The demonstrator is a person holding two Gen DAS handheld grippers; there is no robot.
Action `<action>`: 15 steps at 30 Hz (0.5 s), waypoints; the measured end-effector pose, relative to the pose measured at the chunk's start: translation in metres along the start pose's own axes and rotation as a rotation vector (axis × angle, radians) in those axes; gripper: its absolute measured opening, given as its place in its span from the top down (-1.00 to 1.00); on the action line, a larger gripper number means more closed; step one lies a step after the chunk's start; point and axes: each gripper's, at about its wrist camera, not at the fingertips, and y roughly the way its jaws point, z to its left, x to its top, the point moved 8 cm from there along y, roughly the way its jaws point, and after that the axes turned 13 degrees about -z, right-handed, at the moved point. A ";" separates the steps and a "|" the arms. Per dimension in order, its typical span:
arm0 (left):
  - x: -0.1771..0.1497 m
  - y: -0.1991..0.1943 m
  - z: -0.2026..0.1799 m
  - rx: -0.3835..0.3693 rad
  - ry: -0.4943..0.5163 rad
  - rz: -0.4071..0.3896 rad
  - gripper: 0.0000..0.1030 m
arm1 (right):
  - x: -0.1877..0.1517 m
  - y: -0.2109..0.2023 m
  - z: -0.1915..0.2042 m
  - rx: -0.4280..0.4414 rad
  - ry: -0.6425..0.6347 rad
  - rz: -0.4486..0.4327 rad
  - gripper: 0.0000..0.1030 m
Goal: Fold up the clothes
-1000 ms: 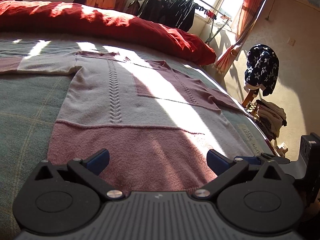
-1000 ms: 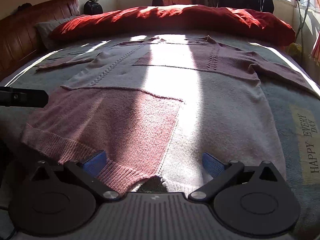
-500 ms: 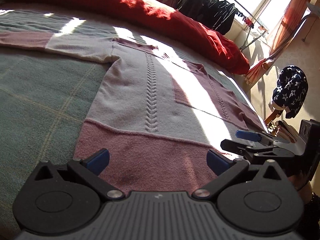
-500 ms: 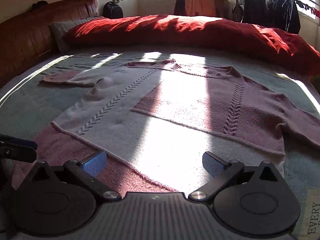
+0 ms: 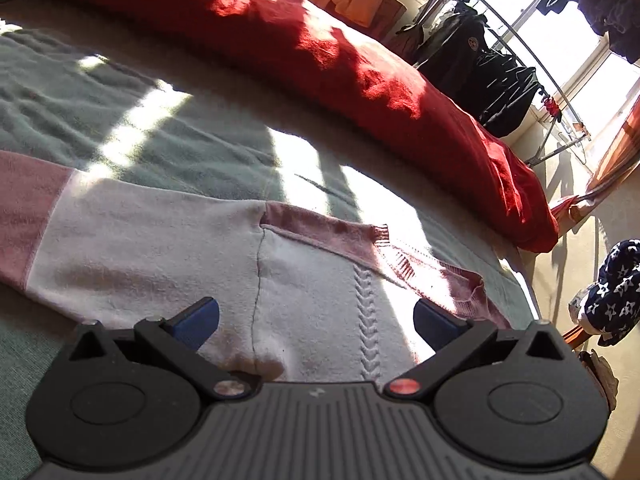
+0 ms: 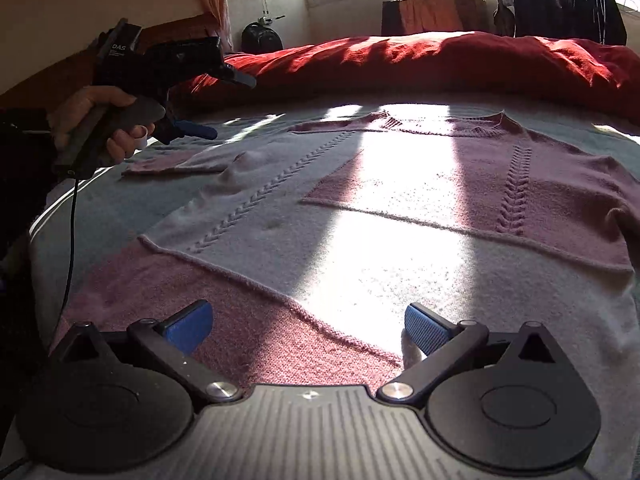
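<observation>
A soft, limp pink-and-white knit sweater (image 6: 400, 208) lies flat, filling mid-frame; left gripper (image 5: 316, 320) and right gripper (image 6: 308, 326) hover with fingers apart; likely best pinched at shoulder seam and hem.

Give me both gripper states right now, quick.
Left gripper: open, holding nothing, above the sweater near its sleeve seam.
Right gripper: open, holding nothing, over the sweater's lower part.
</observation>
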 end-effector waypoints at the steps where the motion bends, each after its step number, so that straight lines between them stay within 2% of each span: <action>1: 0.003 0.011 0.009 0.022 -0.005 0.003 -0.99 | 0.000 0.001 0.000 -0.004 -0.005 0.000 -1.00; 4: 0.005 0.030 0.037 0.079 -0.029 0.013 -0.99 | 0.001 0.003 0.001 -0.005 -0.011 0.002 -1.00; 8: 0.010 0.031 0.064 0.114 -0.041 -0.011 -0.99 | -0.001 0.003 0.000 -0.006 -0.021 0.008 -1.00; 10: 0.020 0.026 0.082 0.196 -0.018 -0.029 -0.99 | -0.001 0.004 -0.001 -0.007 -0.019 0.008 -1.00; 12: 0.028 0.020 0.103 0.322 0.012 -0.021 -0.99 | -0.002 0.005 -0.001 -0.009 -0.024 0.011 -1.00; 13: 0.032 0.017 0.111 0.355 0.018 -0.022 -0.99 | -0.002 0.005 -0.001 -0.010 -0.028 0.012 -1.00; 15: 0.039 0.008 0.117 0.374 -0.002 -0.036 -0.99 | -0.003 0.006 -0.001 -0.013 -0.036 0.014 -1.00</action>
